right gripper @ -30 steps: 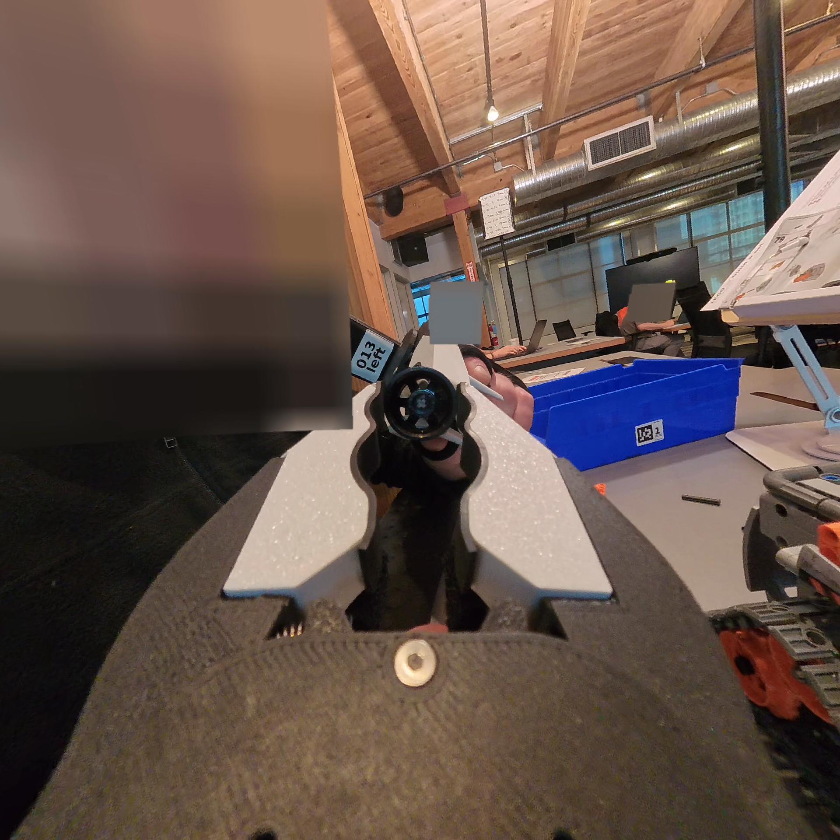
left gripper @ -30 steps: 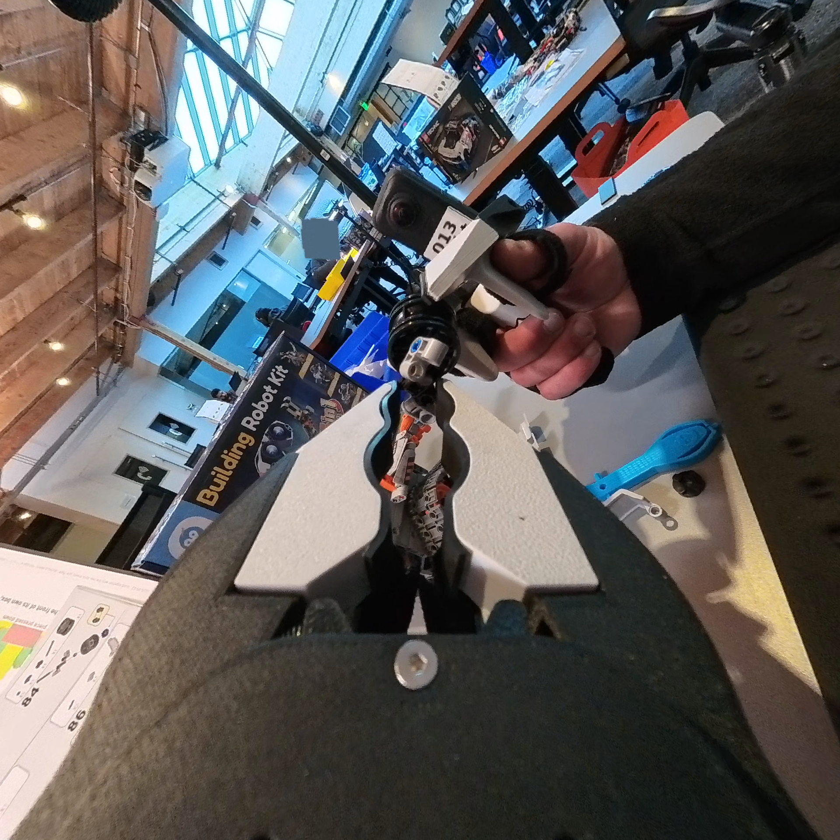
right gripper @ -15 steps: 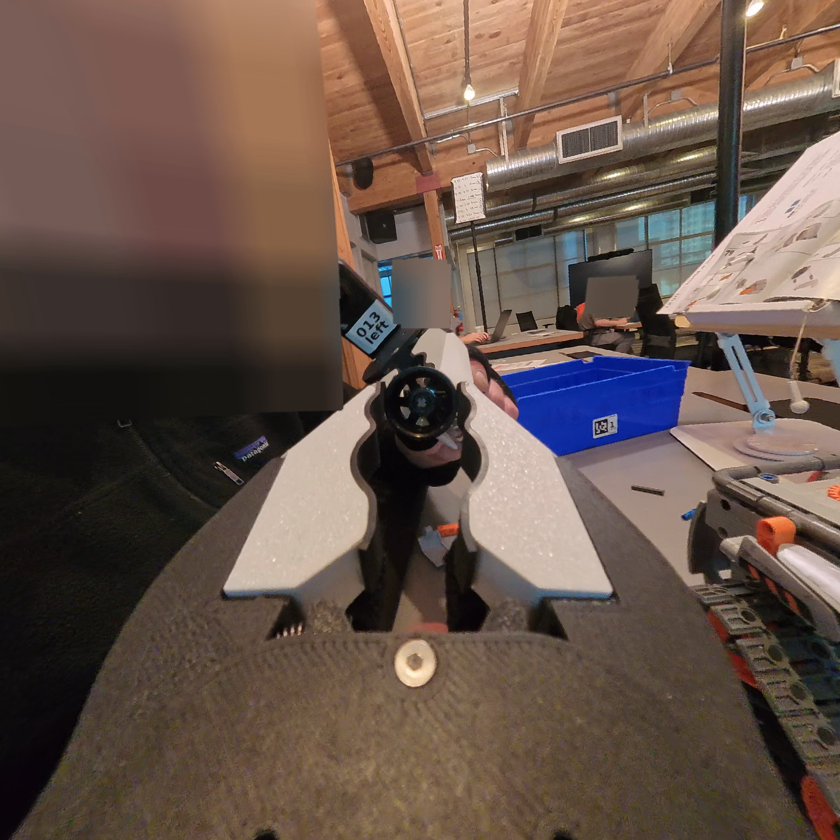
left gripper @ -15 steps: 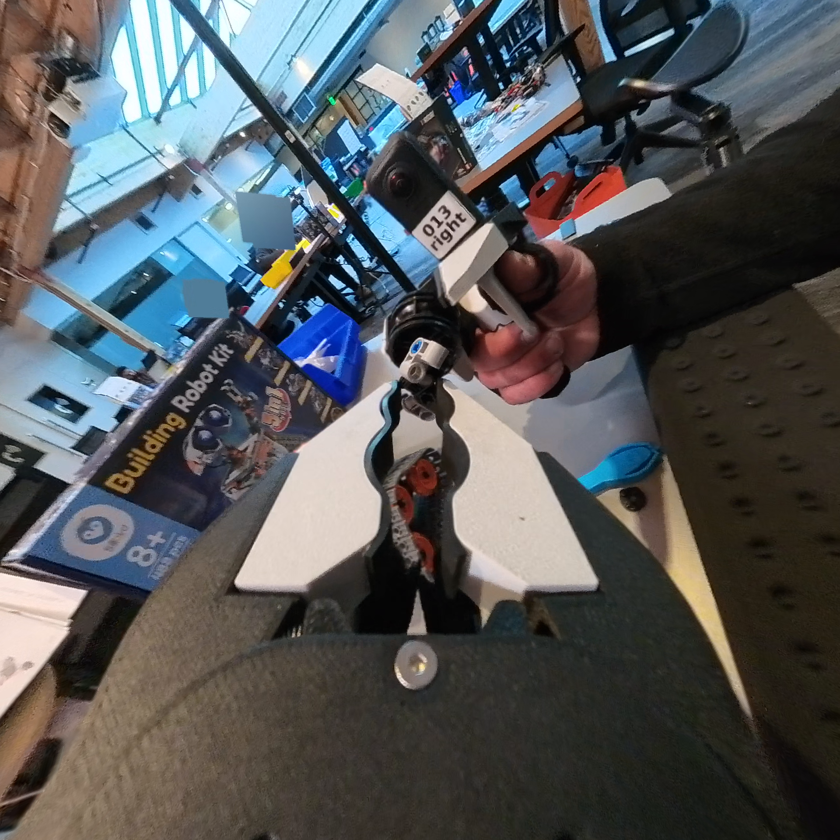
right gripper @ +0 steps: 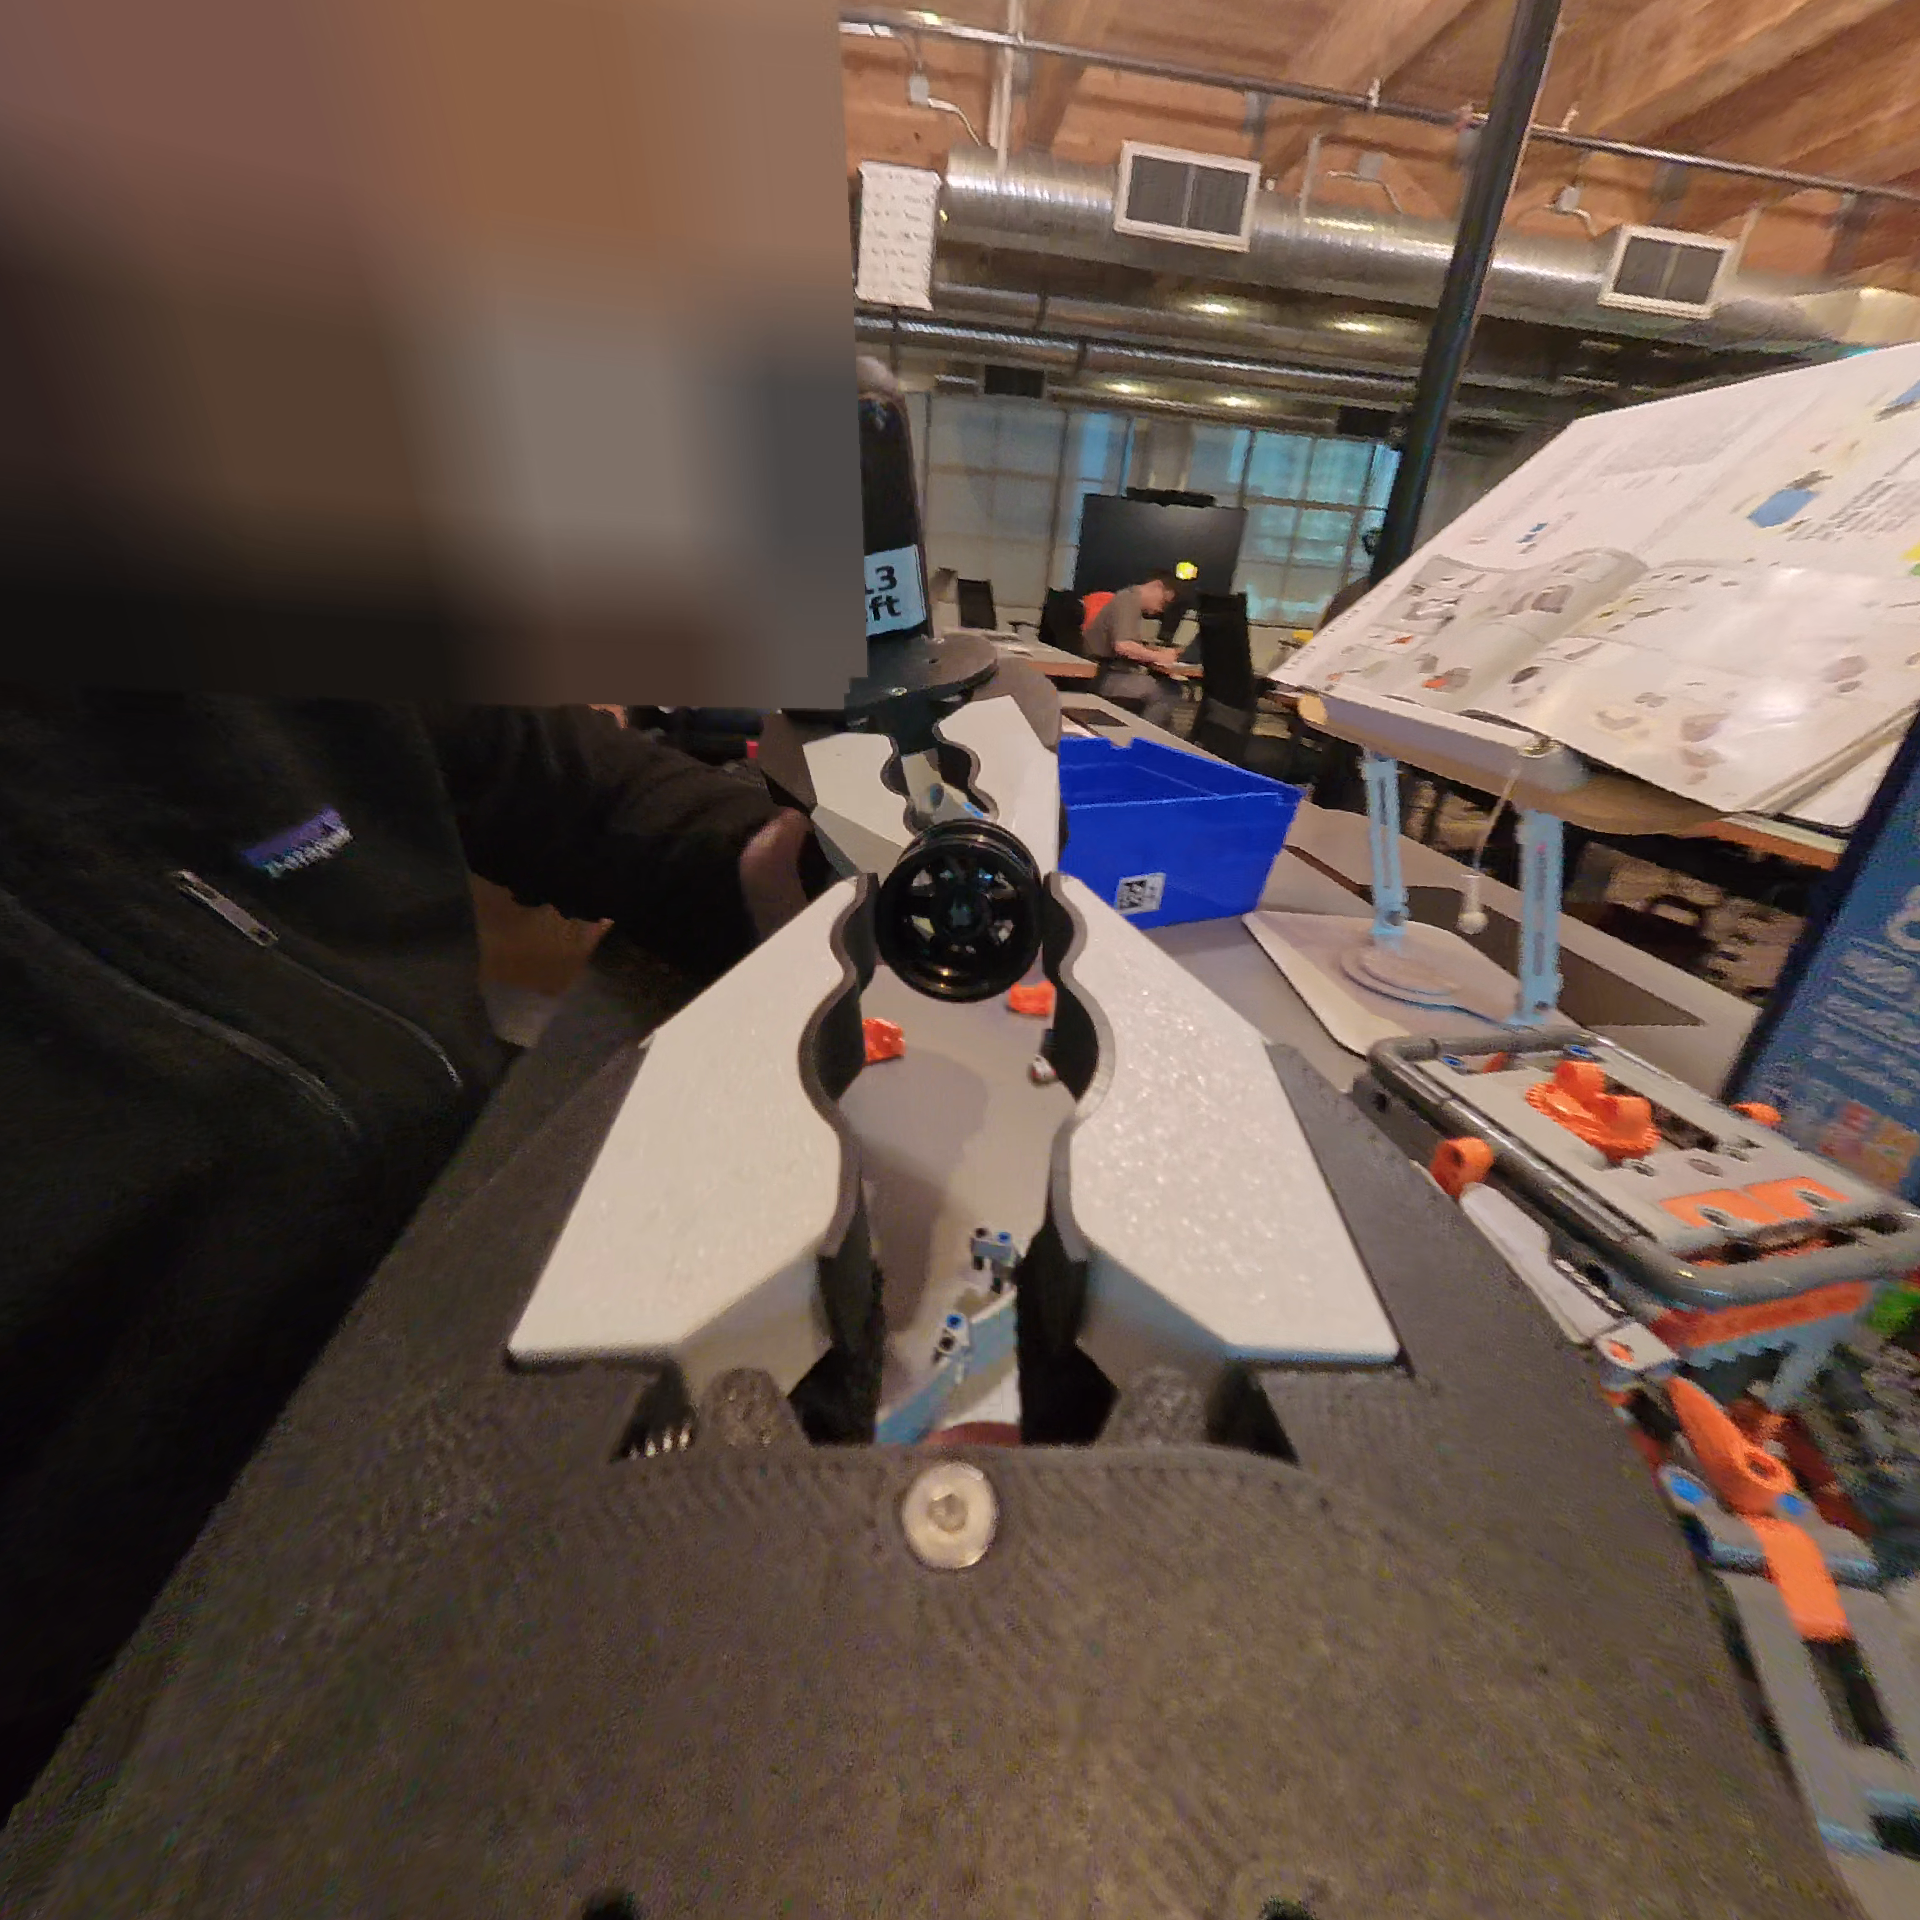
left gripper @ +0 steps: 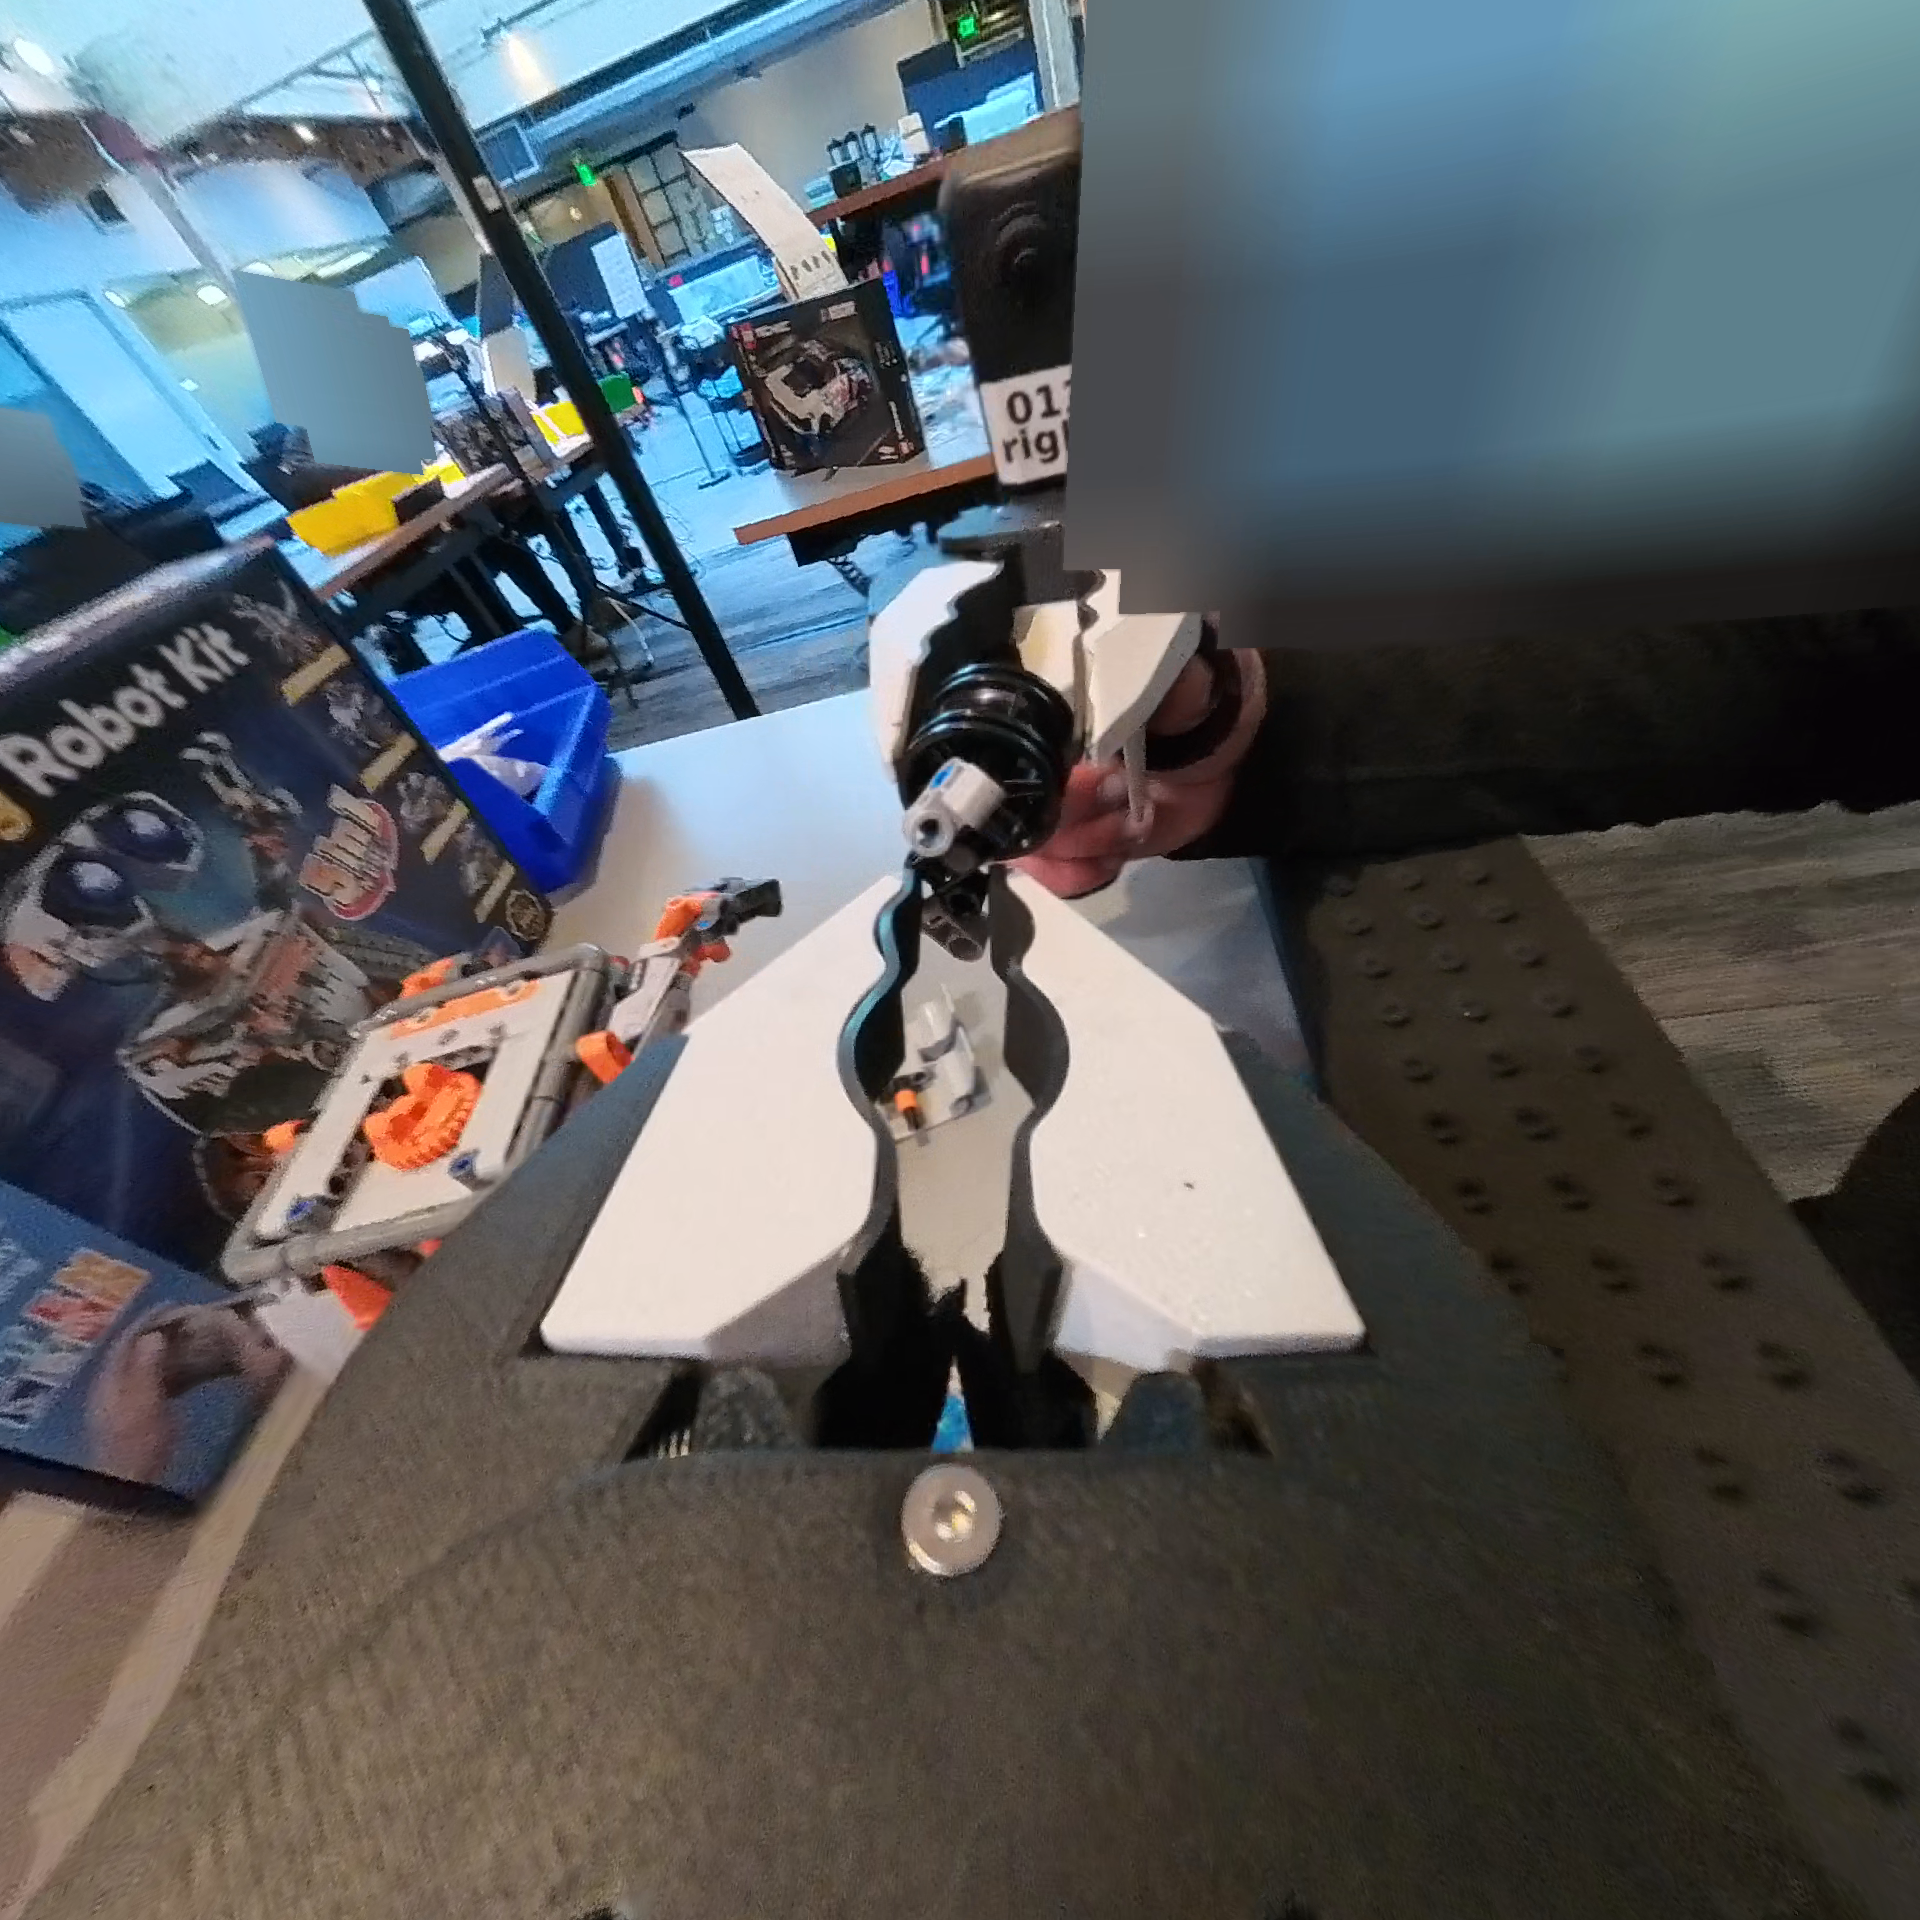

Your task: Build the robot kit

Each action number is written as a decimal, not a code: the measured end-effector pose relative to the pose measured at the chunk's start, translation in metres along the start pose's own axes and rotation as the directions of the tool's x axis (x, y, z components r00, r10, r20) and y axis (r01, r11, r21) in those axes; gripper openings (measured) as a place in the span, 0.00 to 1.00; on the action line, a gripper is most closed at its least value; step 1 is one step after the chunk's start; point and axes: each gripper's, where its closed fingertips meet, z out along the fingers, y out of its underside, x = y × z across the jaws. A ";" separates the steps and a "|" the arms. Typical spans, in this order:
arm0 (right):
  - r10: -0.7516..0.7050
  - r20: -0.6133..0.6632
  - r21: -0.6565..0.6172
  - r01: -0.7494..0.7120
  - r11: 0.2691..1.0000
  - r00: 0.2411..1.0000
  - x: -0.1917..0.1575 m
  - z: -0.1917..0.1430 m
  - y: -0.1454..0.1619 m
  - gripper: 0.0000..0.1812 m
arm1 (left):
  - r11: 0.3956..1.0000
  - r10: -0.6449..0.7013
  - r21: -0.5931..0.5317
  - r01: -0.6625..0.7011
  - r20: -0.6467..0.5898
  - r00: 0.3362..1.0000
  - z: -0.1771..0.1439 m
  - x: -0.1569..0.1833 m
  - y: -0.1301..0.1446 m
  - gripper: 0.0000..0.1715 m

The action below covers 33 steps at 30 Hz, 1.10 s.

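Gripping a black wheel (right gripper: 958, 916) between its fingertips, my right gripper (right gripper: 961, 925) is clamped on the rim. A grey connector (left gripper: 951, 812) sticks out of the wheel's hub toward my left gripper (left gripper: 948, 909), whose tips pinch a small black piece (left gripper: 956, 920) at the connector's end. On the grey table (right gripper: 935, 1122) to the side sits a grey-and-orange brick model (left gripper: 416, 1122), with a blue bin (right gripper: 1169, 836) beyond it.

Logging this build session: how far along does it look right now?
Done: a grey-and-orange tracked chassis stands assembled on the table. In hand: the right gripper clamps a black wheel hub; the left gripper pinches the small black connector beneath it. Left: loose orange pieces remain unattached.
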 end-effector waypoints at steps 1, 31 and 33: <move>-0.024 -0.018 -0.014 0.024 1.000 1.000 0.001 0.000 0.001 0.16 | 1.000 -0.027 0.001 0.027 -0.014 1.000 0.001 0.000 0.002 0.06; -0.545 -0.184 -0.459 0.419 0.783 0.818 0.012 0.014 0.035 0.16 | 0.843 -0.526 -0.066 0.533 -0.305 0.794 0.016 0.002 0.042 0.04; -0.545 -0.181 -0.461 0.419 0.782 0.819 0.012 0.014 0.036 0.16 | 0.843 -0.527 -0.069 0.533 -0.304 0.794 0.016 0.002 0.043 0.05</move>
